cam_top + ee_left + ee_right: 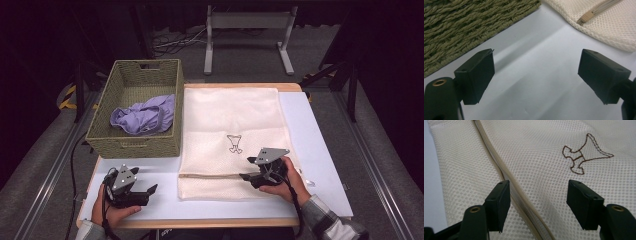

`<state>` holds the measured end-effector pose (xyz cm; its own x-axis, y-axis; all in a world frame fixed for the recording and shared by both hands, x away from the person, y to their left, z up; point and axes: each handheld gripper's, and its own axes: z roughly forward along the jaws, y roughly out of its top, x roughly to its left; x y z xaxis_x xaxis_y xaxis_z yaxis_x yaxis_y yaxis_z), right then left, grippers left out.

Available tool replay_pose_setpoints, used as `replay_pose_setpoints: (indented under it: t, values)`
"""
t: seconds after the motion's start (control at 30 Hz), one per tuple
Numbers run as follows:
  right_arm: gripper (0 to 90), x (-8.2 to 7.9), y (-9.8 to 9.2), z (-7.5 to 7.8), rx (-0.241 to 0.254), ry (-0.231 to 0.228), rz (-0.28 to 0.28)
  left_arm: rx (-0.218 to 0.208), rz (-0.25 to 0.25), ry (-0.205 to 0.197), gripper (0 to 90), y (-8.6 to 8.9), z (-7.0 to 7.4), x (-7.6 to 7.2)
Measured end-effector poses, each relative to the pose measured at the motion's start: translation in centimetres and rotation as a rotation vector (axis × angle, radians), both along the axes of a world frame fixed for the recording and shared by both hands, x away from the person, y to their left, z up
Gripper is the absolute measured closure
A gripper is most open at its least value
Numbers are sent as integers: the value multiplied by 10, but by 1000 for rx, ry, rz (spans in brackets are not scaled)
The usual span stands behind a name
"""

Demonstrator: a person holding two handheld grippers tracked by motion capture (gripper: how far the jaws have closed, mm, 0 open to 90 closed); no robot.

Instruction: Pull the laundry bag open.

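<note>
The right gripper (pixel 537 203) was held wide open over the mesh laundry bag (pixel 235 120), straddling its zipper (pixel 499 170); loose mesh could be pinched instead. The left gripper (pixel 536 75) was kept open, empty.

Both jaws gape: left hand-held gripper (pixel 150 190), right hand-held gripper (pixel 246 168) (held level).

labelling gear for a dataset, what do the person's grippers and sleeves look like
Both the left gripper and right gripper are black, each topped by a grey three-cornered plate, with two blocky black jaws bearing small screw holes. A dark cable trails from each. The sleeves are grey plaid.
</note>
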<state>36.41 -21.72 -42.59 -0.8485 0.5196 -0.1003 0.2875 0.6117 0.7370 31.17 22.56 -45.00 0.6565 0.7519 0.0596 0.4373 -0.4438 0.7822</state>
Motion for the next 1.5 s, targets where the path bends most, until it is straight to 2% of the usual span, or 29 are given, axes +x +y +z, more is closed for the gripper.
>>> replay_pose_setpoints:
  t: [0.17,0.23,0.3,0.47,0.63,0.73,0.87,1.07,1.43,1.5]
  values:
    - [378,5,6,-5,-21,9,-2,1,-5,2,143,-1,0,0]
    - [418,9,7,-7,-28,27,-7,3,-9,5,142,-2,-1,0]
    - [448,12,9,-9,-46,24,-4,9,-10,9,142,-2,-1,0]
    - [453,15,11,-12,-49,34,0,20,-18,8,141,-3,-1,0]
    - [498,17,13,-15,-44,51,9,28,-25,20,139,-4,-3,0]
    - [586,18,12,-16,-26,69,14,32,-32,20,138,-4,-3,1]
    - [748,15,17,-14,-48,58,38,35,-35,24,138,-4,-4,1]
    - [837,17,20,-14,-53,47,18,35,-37,22,137,-5,-4,1]
    - [866,16,26,-13,-55,41,-4,37,-39,28,137,-5,-4,2]
    - [866,15,29,-13,-64,28,1,36,-40,25,137,-5,-3,2]
